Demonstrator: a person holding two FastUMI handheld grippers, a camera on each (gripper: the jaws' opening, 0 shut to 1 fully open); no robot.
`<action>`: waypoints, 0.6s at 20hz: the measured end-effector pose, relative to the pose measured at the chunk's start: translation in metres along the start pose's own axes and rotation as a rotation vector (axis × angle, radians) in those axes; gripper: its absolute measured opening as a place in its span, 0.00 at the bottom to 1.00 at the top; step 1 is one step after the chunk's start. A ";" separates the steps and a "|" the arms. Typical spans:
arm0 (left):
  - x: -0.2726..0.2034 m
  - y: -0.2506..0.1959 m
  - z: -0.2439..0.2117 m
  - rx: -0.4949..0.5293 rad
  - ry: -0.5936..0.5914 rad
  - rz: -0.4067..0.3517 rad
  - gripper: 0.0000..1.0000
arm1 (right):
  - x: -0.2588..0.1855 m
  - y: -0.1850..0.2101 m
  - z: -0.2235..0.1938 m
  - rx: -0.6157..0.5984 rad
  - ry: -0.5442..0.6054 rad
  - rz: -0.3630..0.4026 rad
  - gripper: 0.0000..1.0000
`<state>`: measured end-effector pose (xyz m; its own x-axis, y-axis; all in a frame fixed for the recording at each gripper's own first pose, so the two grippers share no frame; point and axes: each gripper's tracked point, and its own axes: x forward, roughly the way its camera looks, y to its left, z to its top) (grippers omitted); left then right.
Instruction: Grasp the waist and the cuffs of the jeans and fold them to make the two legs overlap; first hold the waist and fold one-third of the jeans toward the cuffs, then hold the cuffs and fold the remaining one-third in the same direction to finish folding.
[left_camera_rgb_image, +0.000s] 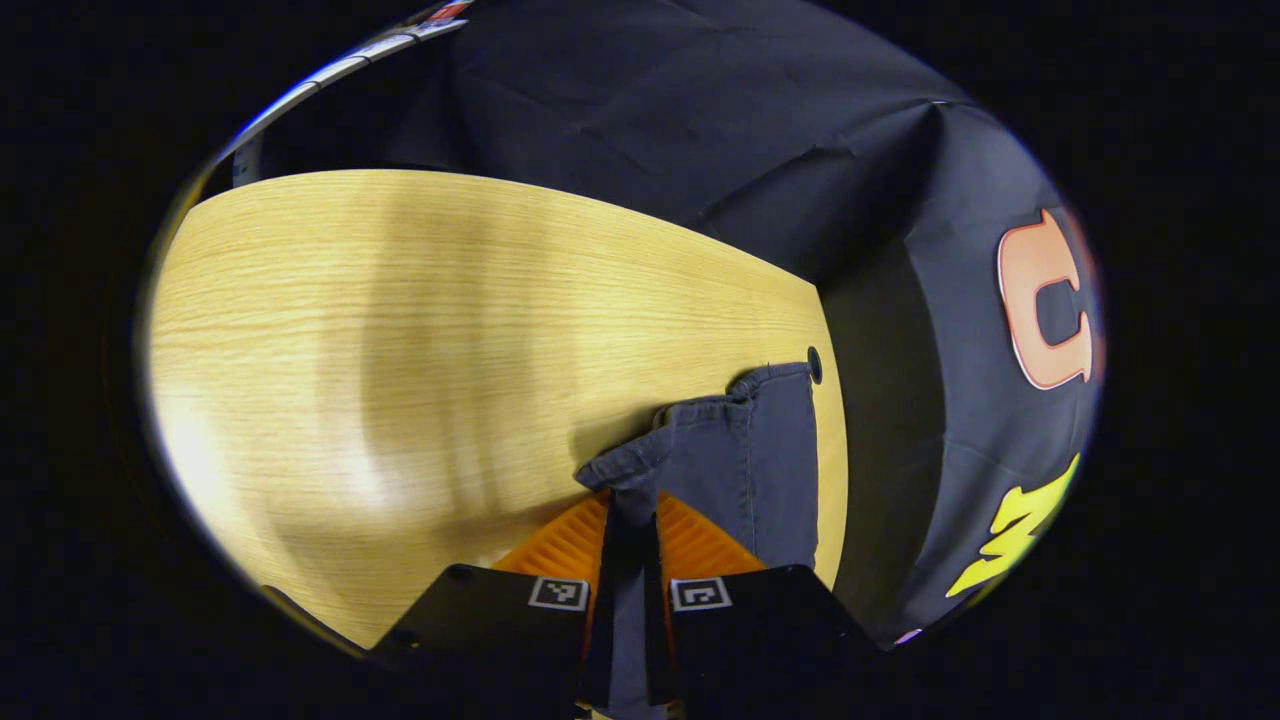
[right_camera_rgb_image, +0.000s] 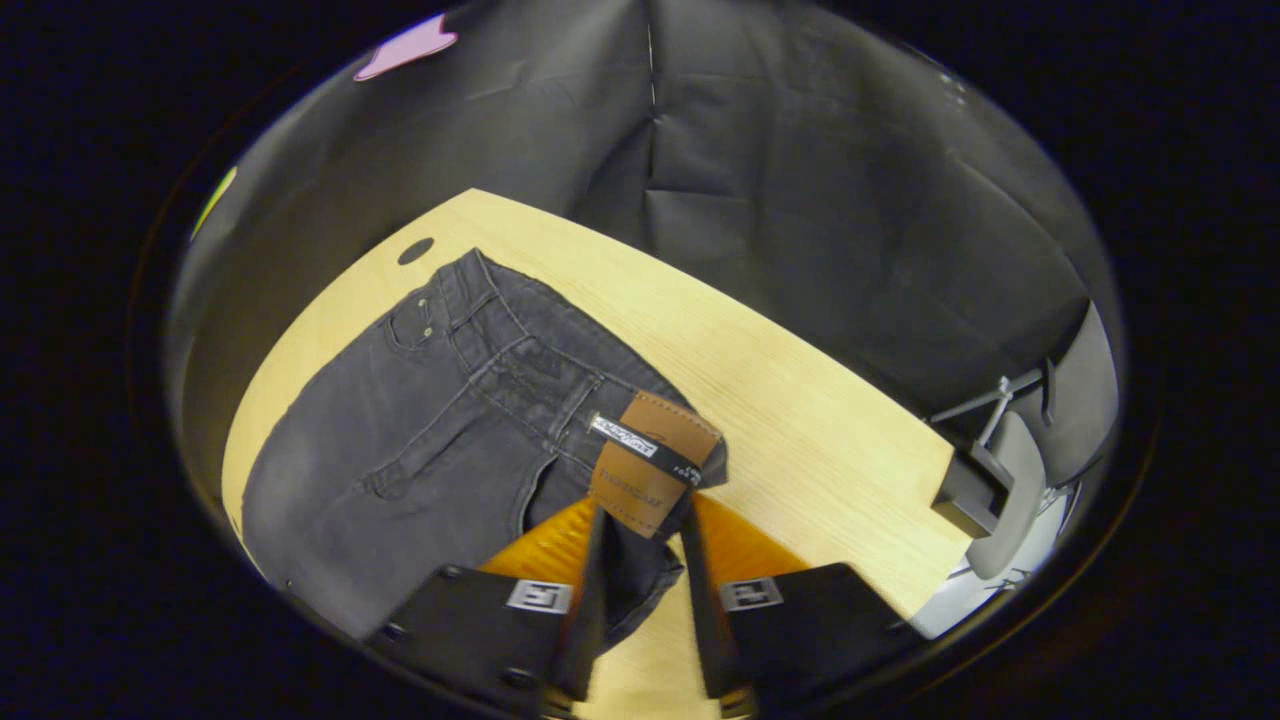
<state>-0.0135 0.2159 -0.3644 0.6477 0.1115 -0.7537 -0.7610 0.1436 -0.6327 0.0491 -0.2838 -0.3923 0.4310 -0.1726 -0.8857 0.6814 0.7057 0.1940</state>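
Right gripper view: fingers (right_camera_rgb_image: 690, 540) pinch jeans (right_camera_rgb_image: 400, 440) waist at leather patch (right_camera_rgb_image: 650, 462), writing illegible; left gripper (left_camera_rgb_image: 632, 520) clamps cuff.

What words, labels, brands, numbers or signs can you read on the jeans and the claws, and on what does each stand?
Nothing here is clear enough to quote.
On the jeans, the brown patch at the waistband: stamped wording, too blurred to read.
Across that patch, the black strip: pale lettering, too small to read.
On the left claw and the right claw, the square markers: black-and-white patterns, no words.
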 end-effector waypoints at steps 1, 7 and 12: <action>-0.001 0.001 0.000 0.005 0.008 -0.002 0.13 | -0.004 0.000 0.005 0.034 0.005 0.026 0.26; -0.013 -0.007 0.000 -0.008 0.053 -0.001 0.05 | -0.011 0.007 0.006 0.170 0.124 0.150 0.01; -0.045 -0.036 0.003 -0.086 0.086 -0.002 0.04 | -0.020 0.019 0.011 0.305 0.205 0.276 0.01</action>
<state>-0.0152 0.2085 -0.3075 0.6464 0.0259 -0.7626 -0.7625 0.0589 -0.6443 0.0604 -0.2745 -0.3663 0.5158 0.1551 -0.8426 0.7137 0.4663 0.5227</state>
